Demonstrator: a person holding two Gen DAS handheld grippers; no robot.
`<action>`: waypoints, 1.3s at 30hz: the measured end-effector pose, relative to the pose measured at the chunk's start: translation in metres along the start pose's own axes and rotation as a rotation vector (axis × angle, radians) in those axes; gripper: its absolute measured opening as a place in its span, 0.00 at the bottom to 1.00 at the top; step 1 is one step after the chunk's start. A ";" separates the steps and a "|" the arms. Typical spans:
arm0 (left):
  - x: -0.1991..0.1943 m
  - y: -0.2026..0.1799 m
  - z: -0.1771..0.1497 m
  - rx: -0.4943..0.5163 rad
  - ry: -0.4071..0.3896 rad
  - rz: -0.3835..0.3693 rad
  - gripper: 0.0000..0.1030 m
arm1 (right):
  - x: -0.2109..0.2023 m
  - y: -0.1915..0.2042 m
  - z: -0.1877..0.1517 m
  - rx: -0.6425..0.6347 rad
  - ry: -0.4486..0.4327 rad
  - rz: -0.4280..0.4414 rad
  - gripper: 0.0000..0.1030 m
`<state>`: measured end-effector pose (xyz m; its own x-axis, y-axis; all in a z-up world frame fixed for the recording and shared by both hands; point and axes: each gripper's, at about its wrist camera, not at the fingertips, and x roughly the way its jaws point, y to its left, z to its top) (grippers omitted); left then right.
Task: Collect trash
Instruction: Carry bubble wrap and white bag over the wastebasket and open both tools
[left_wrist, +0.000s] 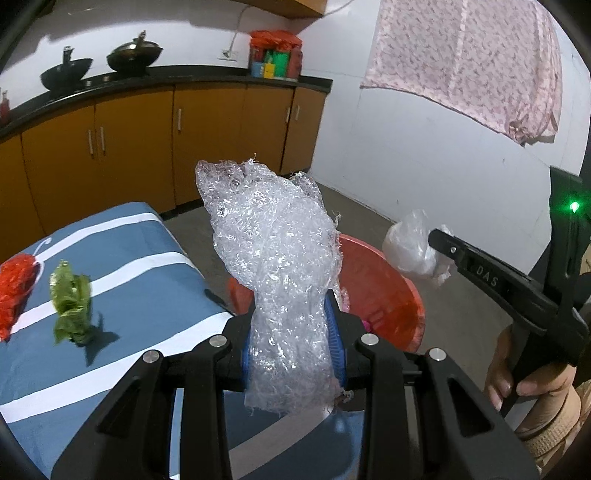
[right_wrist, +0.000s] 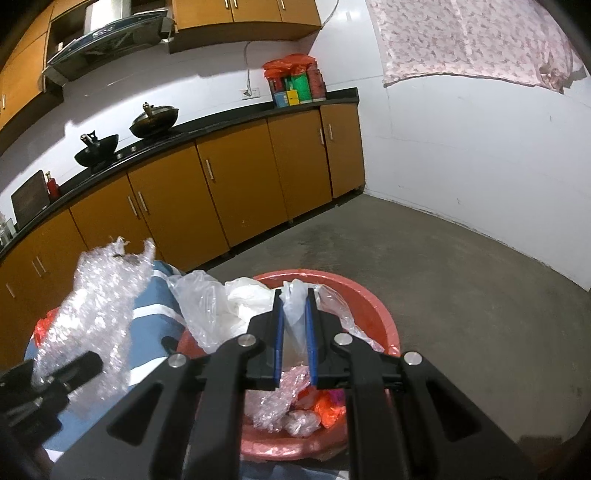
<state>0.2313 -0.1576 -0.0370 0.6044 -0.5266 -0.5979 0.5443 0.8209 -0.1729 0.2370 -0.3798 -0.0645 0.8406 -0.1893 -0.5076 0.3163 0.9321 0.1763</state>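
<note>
Left gripper (left_wrist: 293, 343) clamped on bubble wrap (left_wrist: 273, 251), wad sticking up above table (left_wrist: 122, 240) edge, beside red basin (right_wrist: 373, 295). Right gripper (right_wrist: 294, 332) pinching clear bag (right_wrist: 293, 302) over basin, which holds plastic scraps. Green wrapper (left_wrist: 70, 302) on table.

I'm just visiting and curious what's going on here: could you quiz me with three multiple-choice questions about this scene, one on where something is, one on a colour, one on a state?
1. Where does the green wrapper lie?
A. on the blue striped cloth
B. in the basin
C. on the kitchen counter

2. What colour is the basin that holds the trash?
A. blue
B. red
C. white

3. What is the left tool doing?
A. hanging open
B. clamped on bubble wrap
C. clamped on a wok

Answers:
1 A: it sits on the cloth beside a red wrapper.
2 B: its rim shows red.
3 B: the wrap stands up between the blue pads.
</note>
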 end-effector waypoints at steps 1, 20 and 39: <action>0.003 0.000 0.000 0.001 0.005 -0.003 0.32 | 0.003 -0.002 0.000 0.002 0.003 -0.002 0.11; 0.067 -0.016 0.006 0.044 0.095 -0.047 0.32 | 0.054 -0.016 0.005 0.041 0.047 0.014 0.12; 0.066 -0.002 0.002 0.020 0.106 -0.024 0.56 | 0.044 -0.022 0.006 0.046 0.023 0.041 0.38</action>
<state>0.2711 -0.1945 -0.0748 0.5268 -0.5187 -0.6733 0.5698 0.8034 -0.1731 0.2694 -0.4106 -0.0856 0.8431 -0.1436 -0.5183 0.3021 0.9237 0.2355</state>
